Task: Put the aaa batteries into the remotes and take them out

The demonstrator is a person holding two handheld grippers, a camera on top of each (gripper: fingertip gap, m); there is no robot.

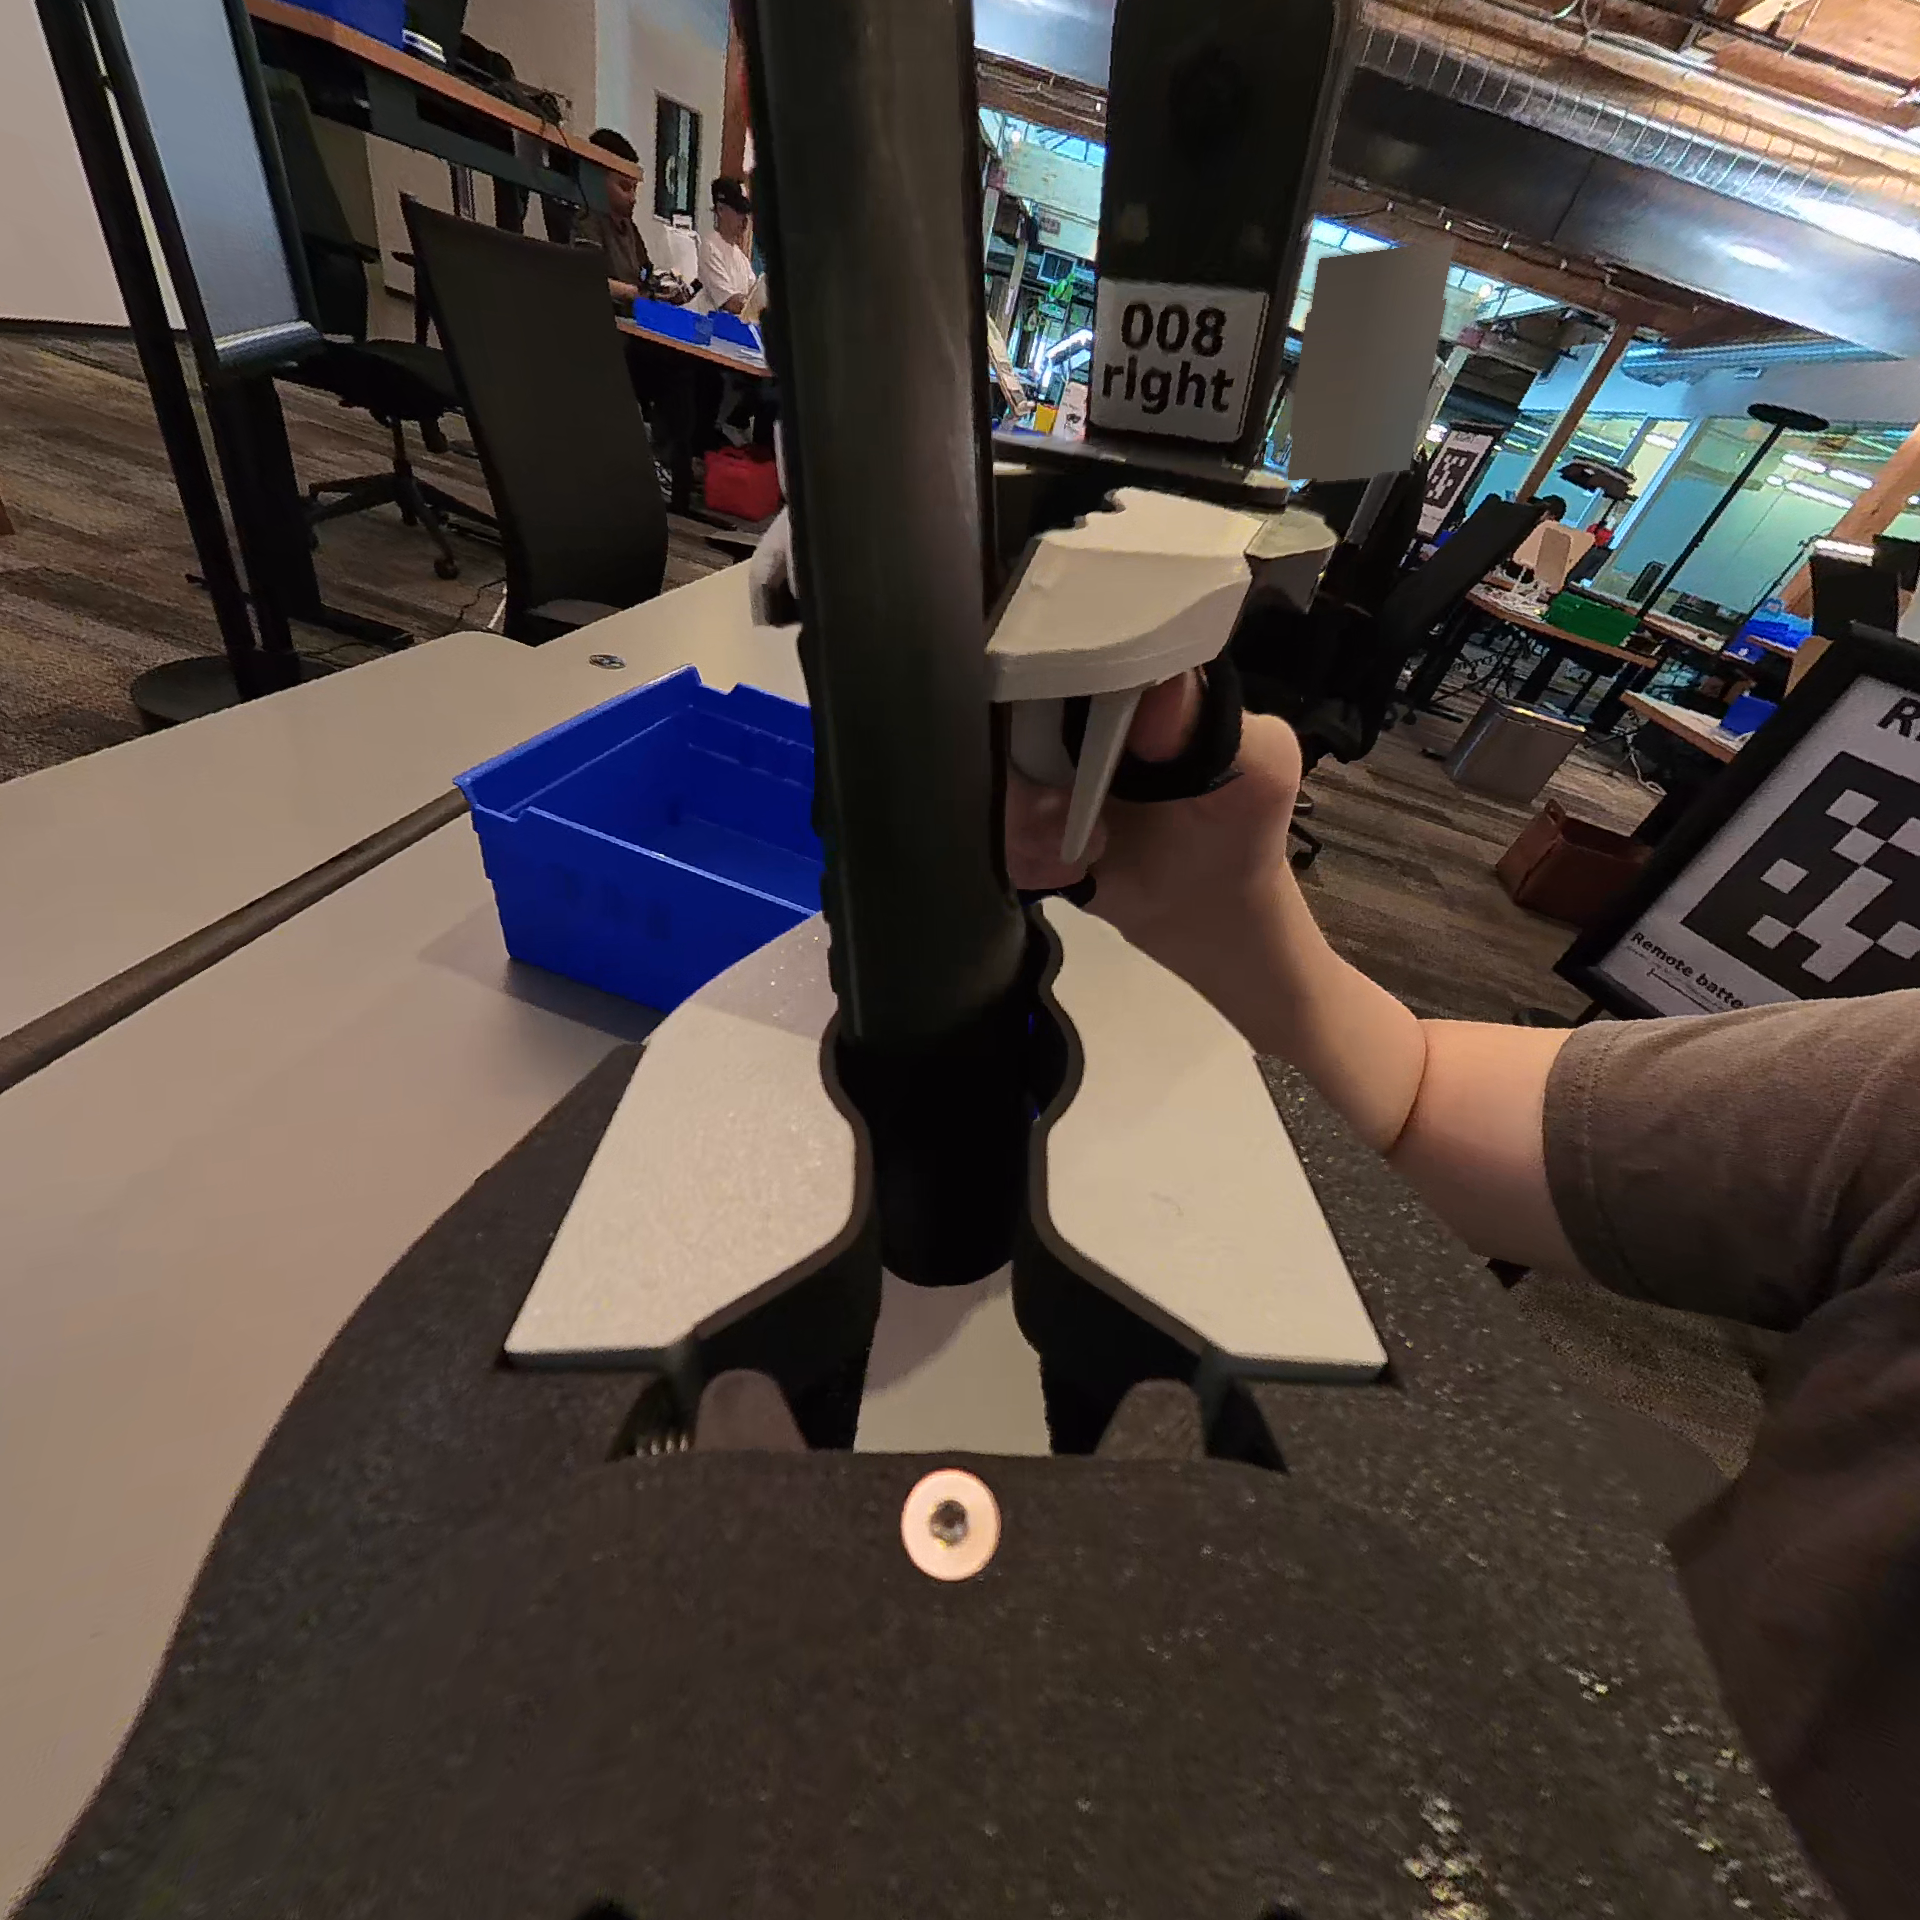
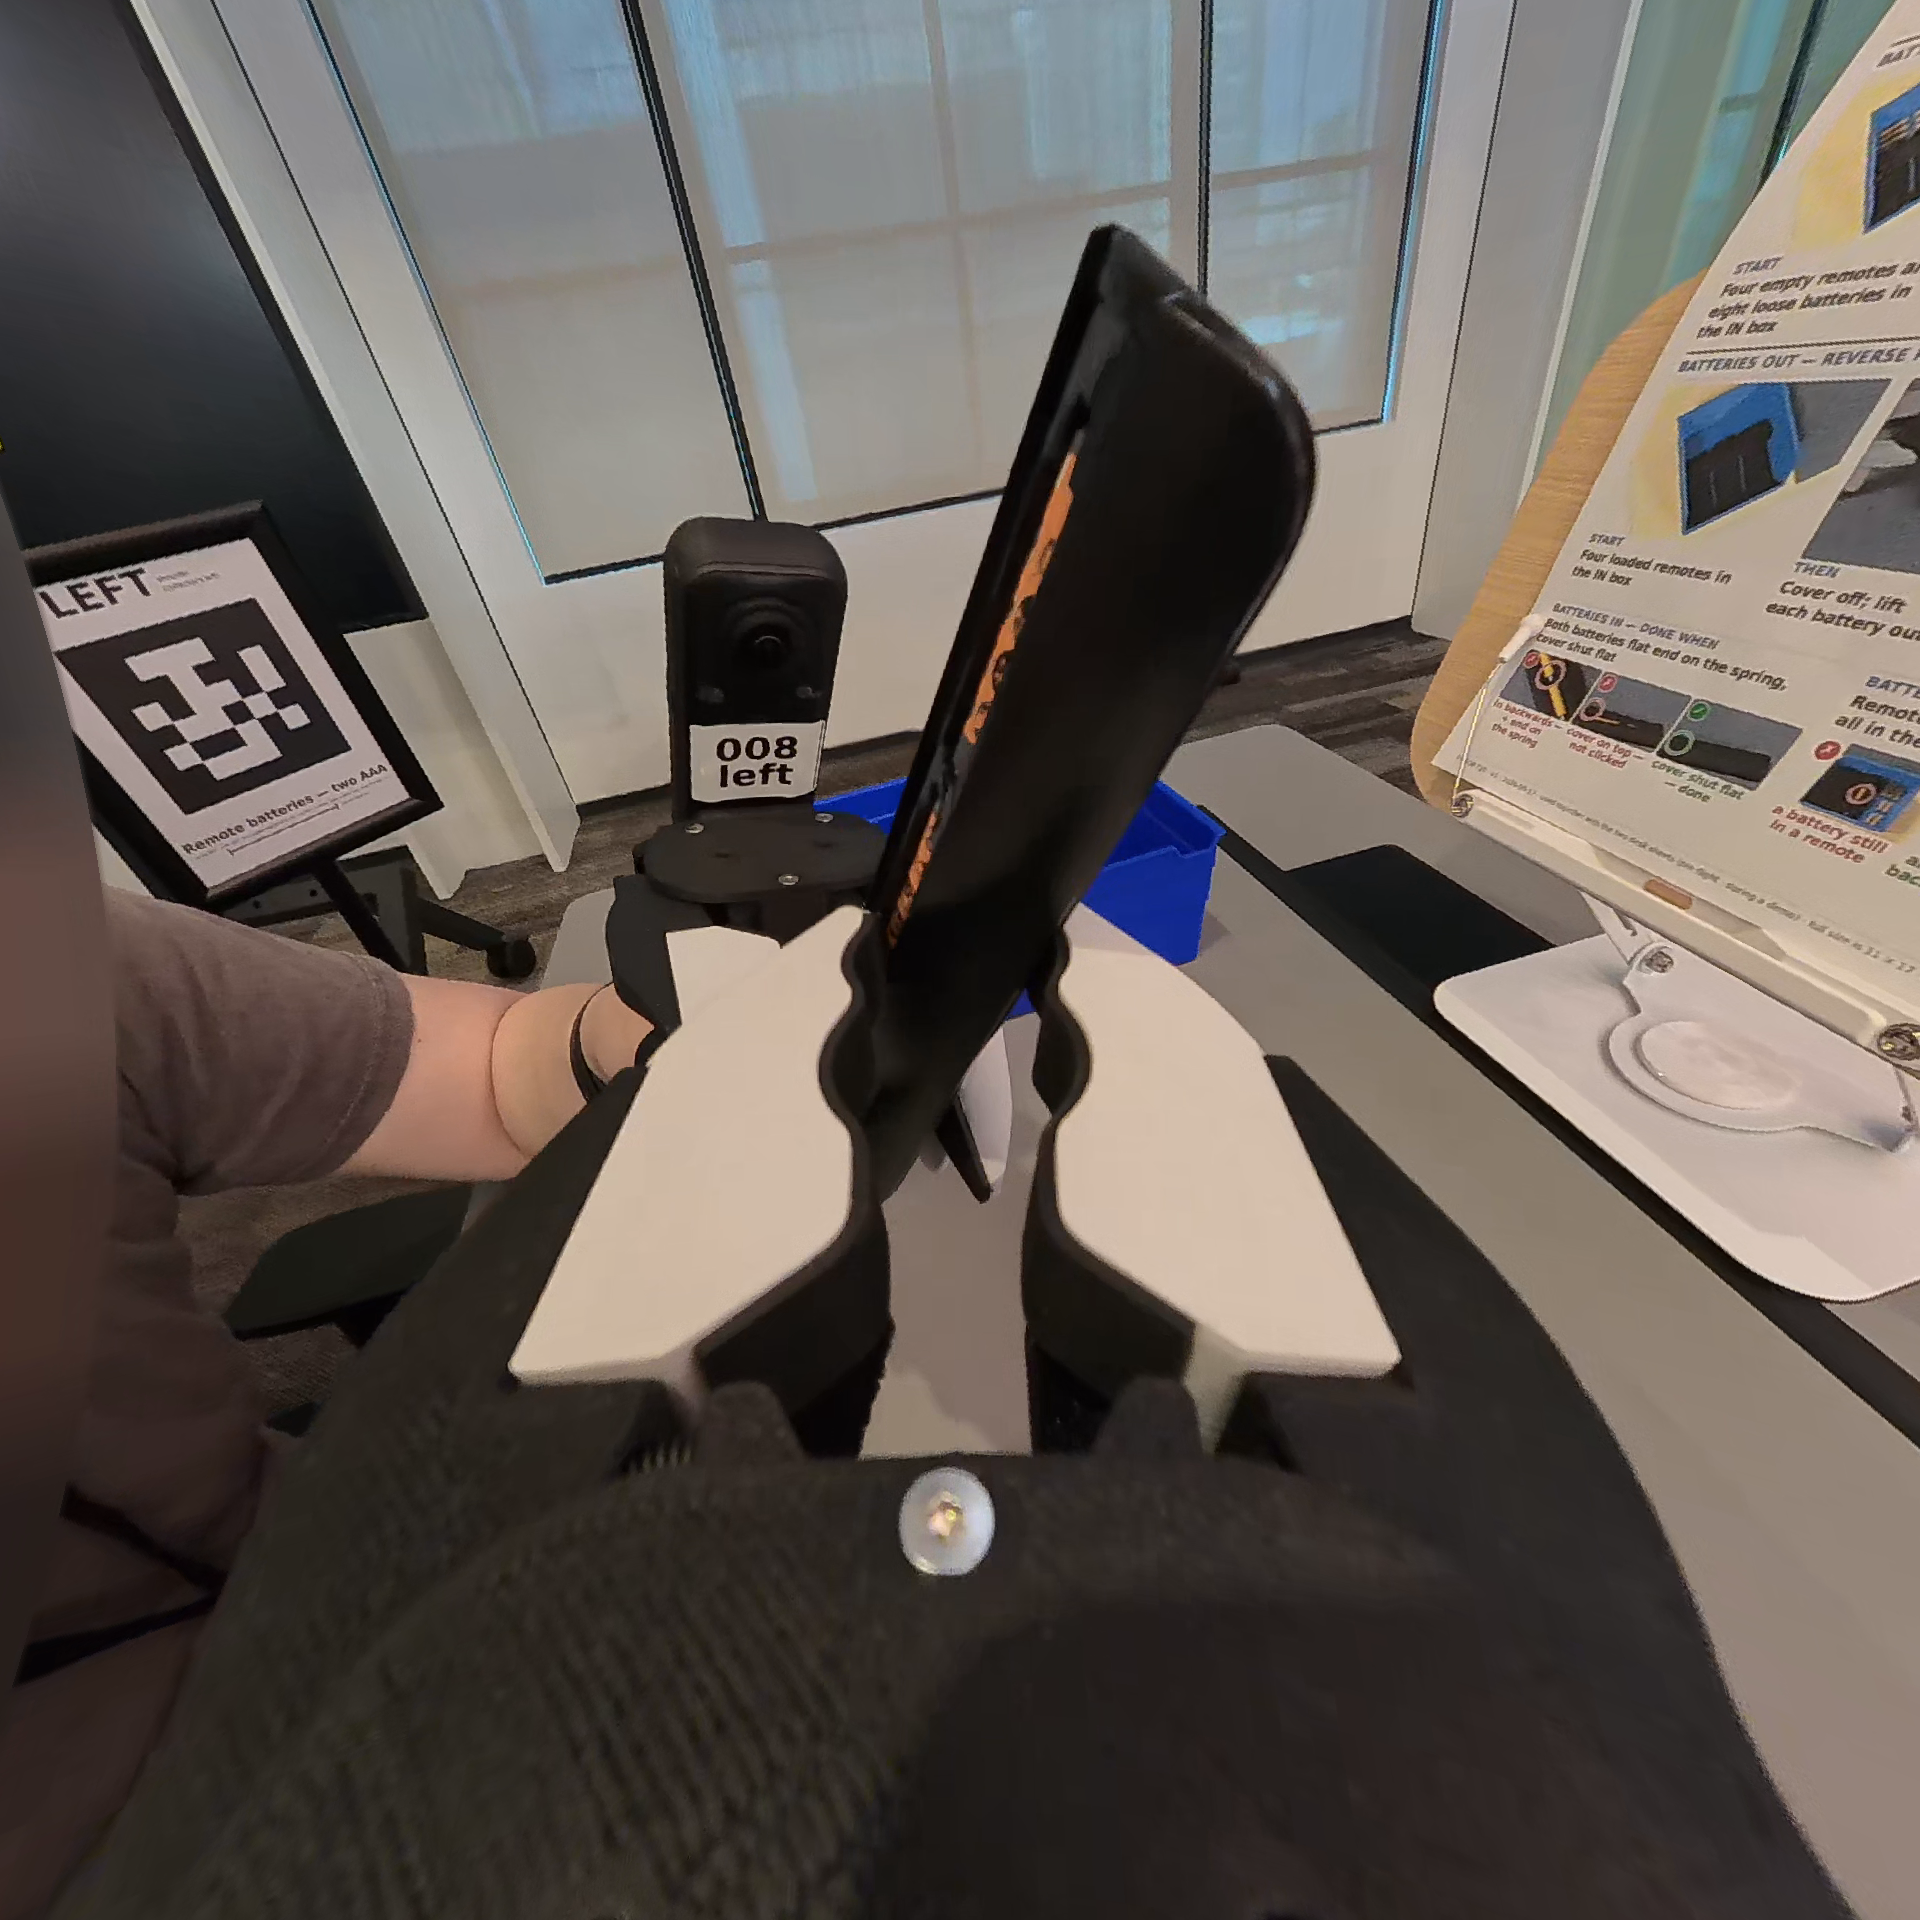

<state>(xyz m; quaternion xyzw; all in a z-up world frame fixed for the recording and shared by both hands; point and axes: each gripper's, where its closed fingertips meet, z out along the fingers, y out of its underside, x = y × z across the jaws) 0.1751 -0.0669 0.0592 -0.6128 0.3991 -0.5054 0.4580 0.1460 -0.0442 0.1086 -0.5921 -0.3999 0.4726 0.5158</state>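
Both tongs grasp one black remote (image 2: 1091, 665) above the grey table (image 1: 208, 1195): left gripper (image 1: 951, 1143) and right gripper (image 2: 951, 1049) clench its lower end, which rises toward twelve o'clock; blue bin (image 1: 644, 842) at ten o'clock.

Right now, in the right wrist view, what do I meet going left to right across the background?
Framed marker sign → other gripper's camera → remote held upright → instruction board.

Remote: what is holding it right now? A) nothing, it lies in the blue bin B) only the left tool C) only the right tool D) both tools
D: the left tool and the right tool each clamp the upright black remote near its lower end.
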